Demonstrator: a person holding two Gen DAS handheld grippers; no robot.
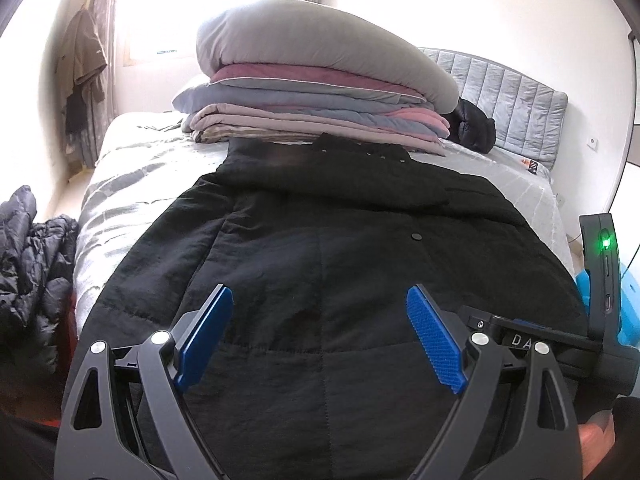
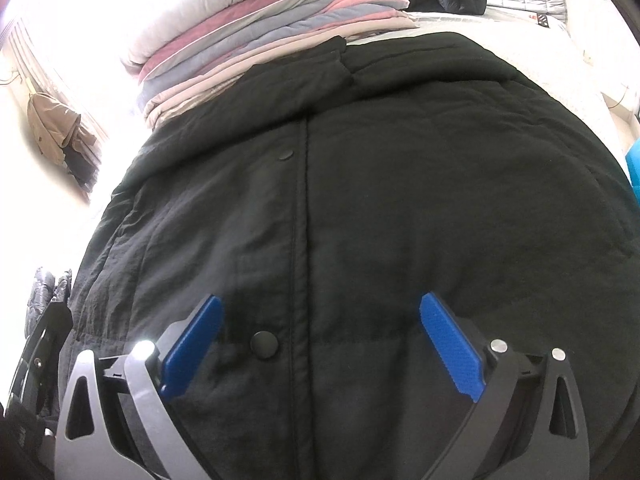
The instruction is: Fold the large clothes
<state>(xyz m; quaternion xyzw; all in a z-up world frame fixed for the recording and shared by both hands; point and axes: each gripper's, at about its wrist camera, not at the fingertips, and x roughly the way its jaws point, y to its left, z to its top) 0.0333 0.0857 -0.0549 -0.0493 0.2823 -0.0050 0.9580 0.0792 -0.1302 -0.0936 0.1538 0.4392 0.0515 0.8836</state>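
A black padded coat (image 1: pixel 328 240) lies spread flat on the bed (image 1: pixel 120 184), front side up, its closed placket running away from the person toward the collar (image 1: pixel 360 152) at the far side. The collar end touches a stack of folded quilts (image 1: pixel 320 92) piled along the far edge of the bed; the hem end is at the near edge, under both tools. The coat's long axis therefore runs from the near edge to the far one, straight ahead of both pairs of fingers.

The left gripper (image 1: pixel 320 320) hovers over the hem region, its blue fingers (image 1: pixel 208 328) spread wide with nothing between them but the fabric below. The right gripper (image 2: pixel 322 328) is likewise open, fingers (image 2: pixel 448 344) well apart, hanging just above the coat near a snap button (image 2: pixel 264 345) beside the placket (image 2: pixel 304 240). Whether any pad actually touches the cloth I cannot tell. Neither is holding anything.

Both tools sit close together near the middle of the hem, so neither is clearly nearer a side edge. Judging by the layout, the next move likely calls for each hand to travel outward to its own side of the coat, or to take the hem and carry it toward the collar along the long axis.

A second dark puffer jacket (image 1: pixel 28 264) is bunched off the bed's left edge, and another dark garment (image 1: pixel 476 128) lies at the headboard end.
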